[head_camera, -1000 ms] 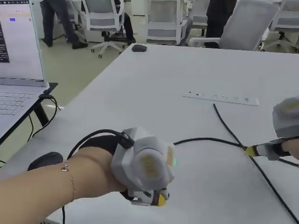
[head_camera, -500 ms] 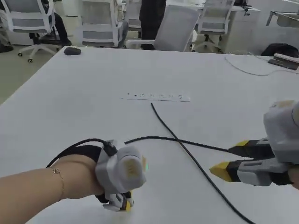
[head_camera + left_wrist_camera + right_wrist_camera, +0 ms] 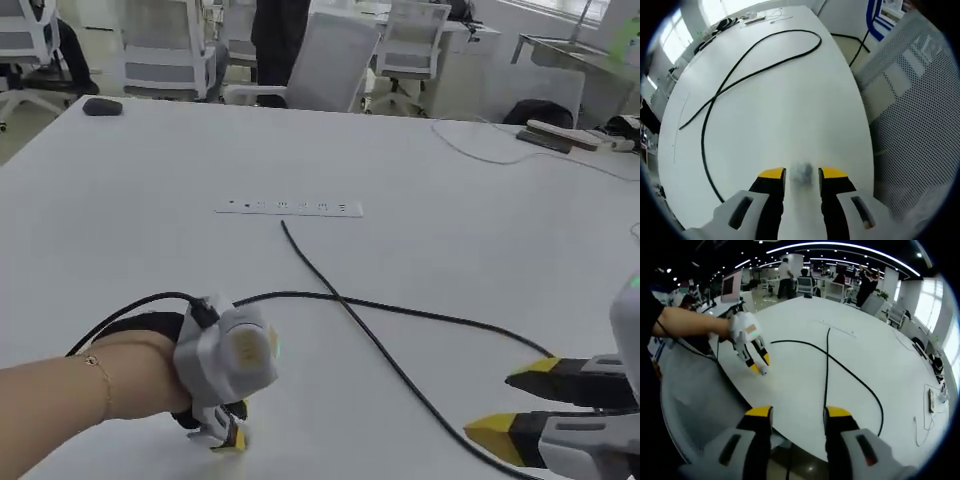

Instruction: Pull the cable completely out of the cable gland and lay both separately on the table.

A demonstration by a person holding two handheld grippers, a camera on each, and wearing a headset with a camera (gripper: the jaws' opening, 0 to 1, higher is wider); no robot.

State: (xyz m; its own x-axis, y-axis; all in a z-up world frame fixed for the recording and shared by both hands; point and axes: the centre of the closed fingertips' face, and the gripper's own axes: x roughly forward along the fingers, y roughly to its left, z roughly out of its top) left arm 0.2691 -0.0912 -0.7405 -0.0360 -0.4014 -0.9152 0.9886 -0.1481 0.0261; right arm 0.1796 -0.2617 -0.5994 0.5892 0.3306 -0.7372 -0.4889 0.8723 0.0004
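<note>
The right claw (image 3: 490, 405) has let go and hangs open; the black cable (image 3: 380, 345) lies loose across the surface (image 3: 450, 230), free of the grey gland (image 3: 802, 172) between the jaws of the left claw (image 3: 231, 436), grip unclear.

A small grey thing (image 3: 801, 171) sits between the tips of the left tongs (image 3: 801, 176). It is too blurry to say what it is, or if the tips touch it. In the head view, a hand (image 3: 150, 385) and the tool's grey body hide most of those tongs. The right tongs (image 3: 522, 405) are cut off at the picture's corner. The black cable (image 3: 400, 368) runs off the bottom edge there, so that part is hidden.
</note>
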